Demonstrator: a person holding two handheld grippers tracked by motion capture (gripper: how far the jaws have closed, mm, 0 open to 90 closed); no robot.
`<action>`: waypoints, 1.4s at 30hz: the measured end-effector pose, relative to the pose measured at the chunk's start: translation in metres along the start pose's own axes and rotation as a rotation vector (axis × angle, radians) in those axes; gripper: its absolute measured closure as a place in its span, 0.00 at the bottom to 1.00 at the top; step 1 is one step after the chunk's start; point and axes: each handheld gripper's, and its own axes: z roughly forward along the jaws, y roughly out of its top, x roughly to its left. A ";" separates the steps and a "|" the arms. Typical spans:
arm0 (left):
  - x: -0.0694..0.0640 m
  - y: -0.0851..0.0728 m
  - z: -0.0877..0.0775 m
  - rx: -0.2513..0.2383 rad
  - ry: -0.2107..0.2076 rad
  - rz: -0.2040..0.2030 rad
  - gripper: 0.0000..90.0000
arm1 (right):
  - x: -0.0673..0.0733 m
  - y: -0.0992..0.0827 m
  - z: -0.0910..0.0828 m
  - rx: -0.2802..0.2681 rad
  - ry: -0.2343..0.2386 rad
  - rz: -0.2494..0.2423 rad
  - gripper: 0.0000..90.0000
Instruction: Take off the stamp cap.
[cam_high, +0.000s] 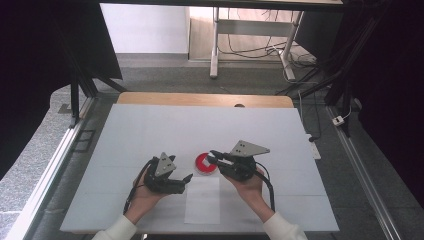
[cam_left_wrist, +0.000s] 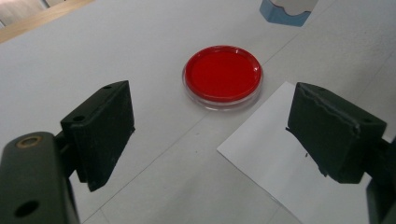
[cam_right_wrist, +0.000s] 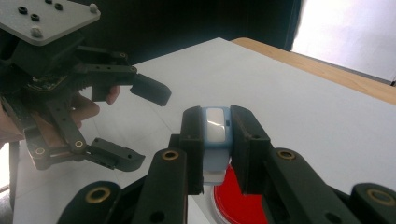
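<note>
L gripper (cam_high: 186, 178) jaws wide apart; R gripper (cam_right_wrist: 218, 144) clamped.

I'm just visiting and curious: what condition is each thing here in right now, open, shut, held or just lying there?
Left gripper: open, nothing between its jaws, aimed toward the dish.
Right gripper: shut on the small blue and white object, over the dish.
Small blue and white object: held upright, off the table.
Red dish: lying flat on the table, untouched.
White paper sheet: lying flat beside the dish.

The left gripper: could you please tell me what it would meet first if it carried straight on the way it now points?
Probably the red dish. It lies directly ahead between the open jaws of the left gripper, with bare table before it. The white sheet sits just to one side; depth is hard to judge.
</note>
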 end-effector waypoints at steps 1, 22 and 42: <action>0.000 0.001 0.001 0.001 0.000 0.002 0.16 | 0.000 0.000 0.000 0.001 0.000 -0.002 0.83; -0.009 0.011 0.016 0.007 -0.028 0.022 0.16 | 0.000 -0.001 0.001 0.005 0.002 -0.005 0.83; -0.015 0.014 0.021 -0.003 -0.036 0.038 0.17 | 0.001 -0.002 0.002 0.001 -0.002 -0.003 0.83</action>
